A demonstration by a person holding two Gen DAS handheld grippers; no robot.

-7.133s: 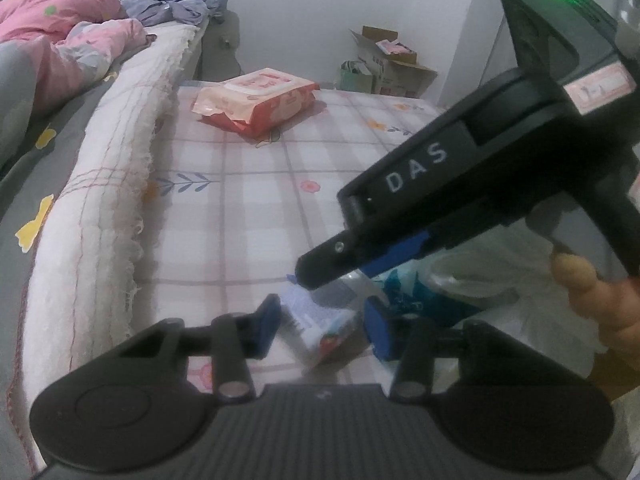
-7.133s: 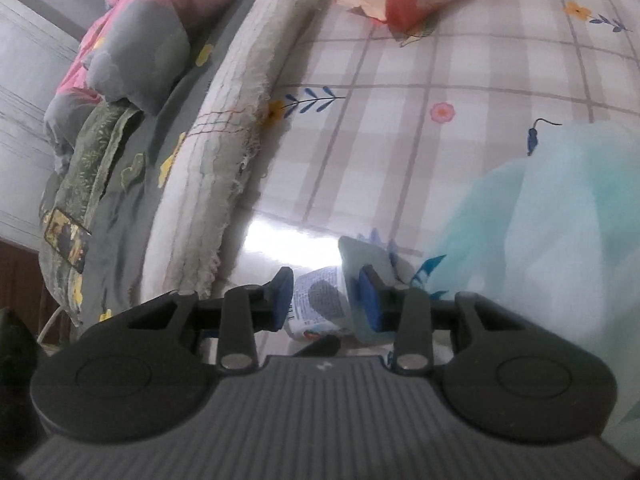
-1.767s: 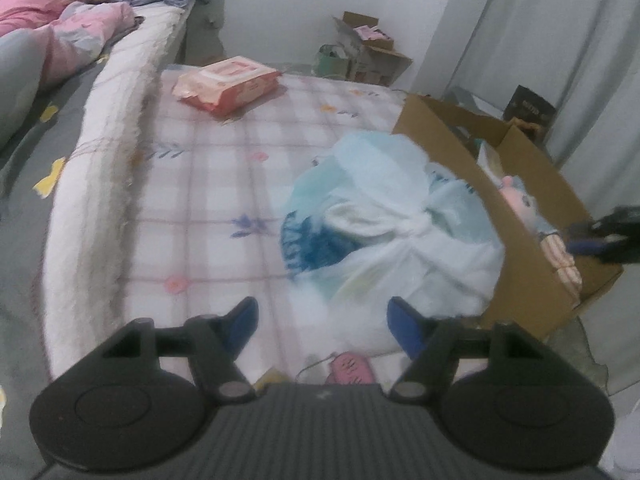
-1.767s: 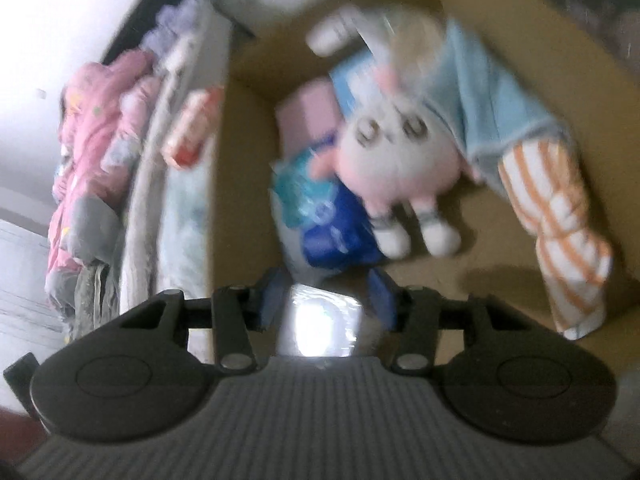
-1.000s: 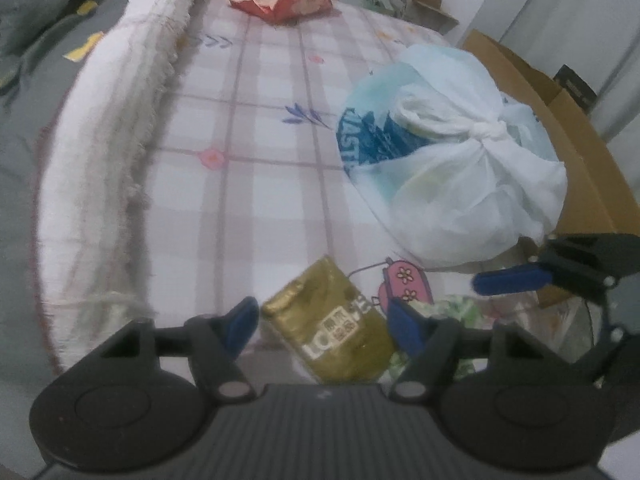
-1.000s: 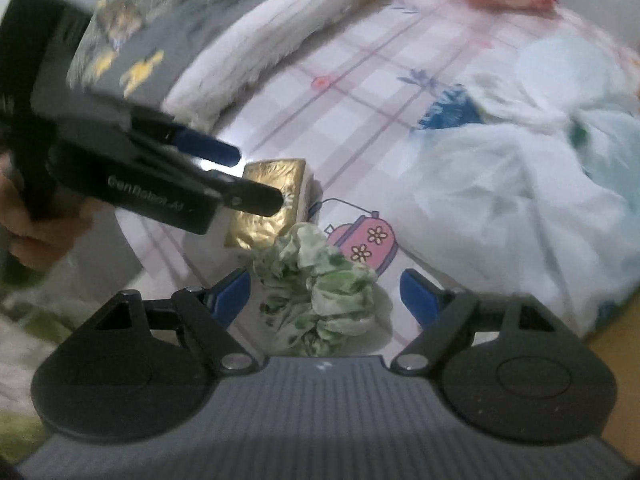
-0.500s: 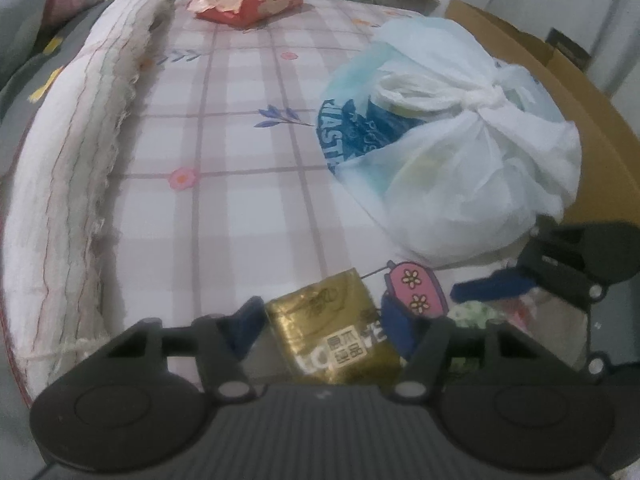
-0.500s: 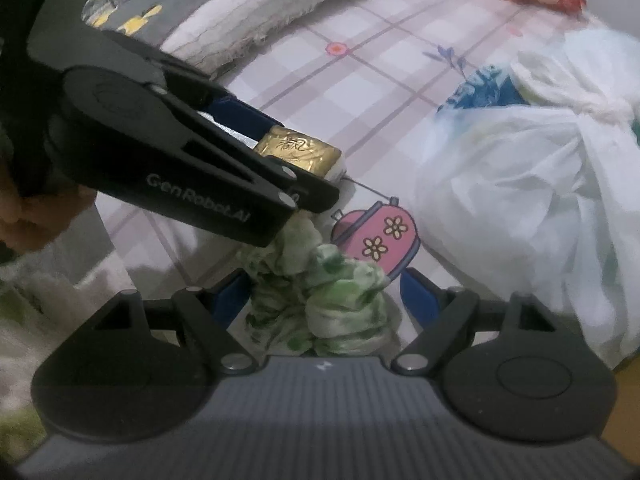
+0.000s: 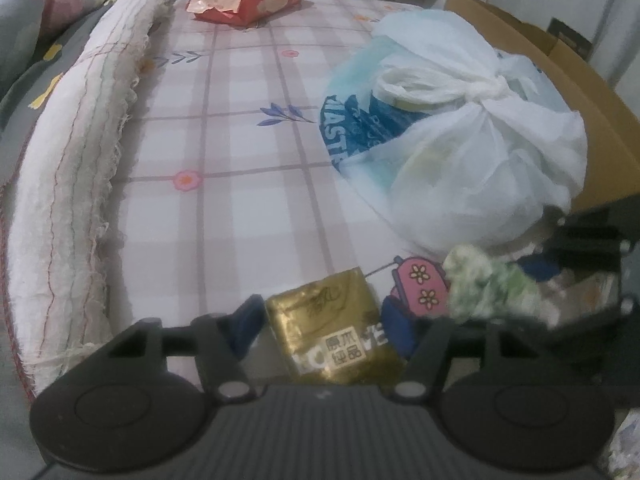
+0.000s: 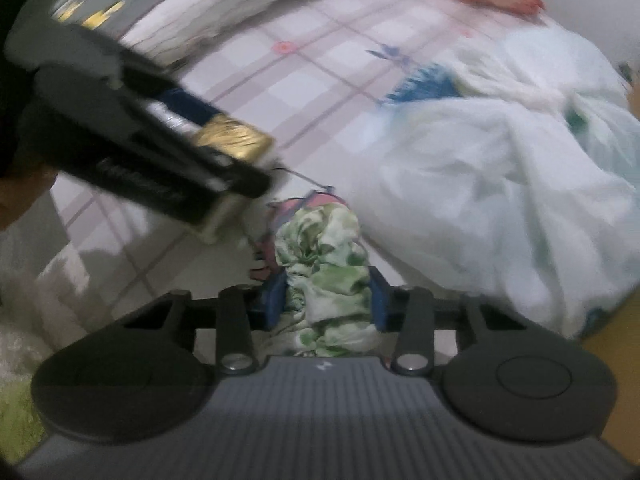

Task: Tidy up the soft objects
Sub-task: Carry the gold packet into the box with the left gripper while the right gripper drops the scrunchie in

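pack (image 9: 336, 334): glossy gold foil-like wrap, crinkled
scrunchie (image 10: 326, 276): soft green-and-white cloth, gathered into folds
bag (image 9: 460, 152): thin white plastic, wrinkled, slightly see-through (knotted at the top)
sheet (image 9: 248, 152): smooth checked surface with a sheen
box (image 9: 592, 92): matt brown cardboard
pads (image 9: 394, 328): matt blue

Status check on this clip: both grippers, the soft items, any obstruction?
Left gripper shut on gold tissue pack. Right gripper closing around green floral scrunchie. Tied plastic bag sits close beside both.
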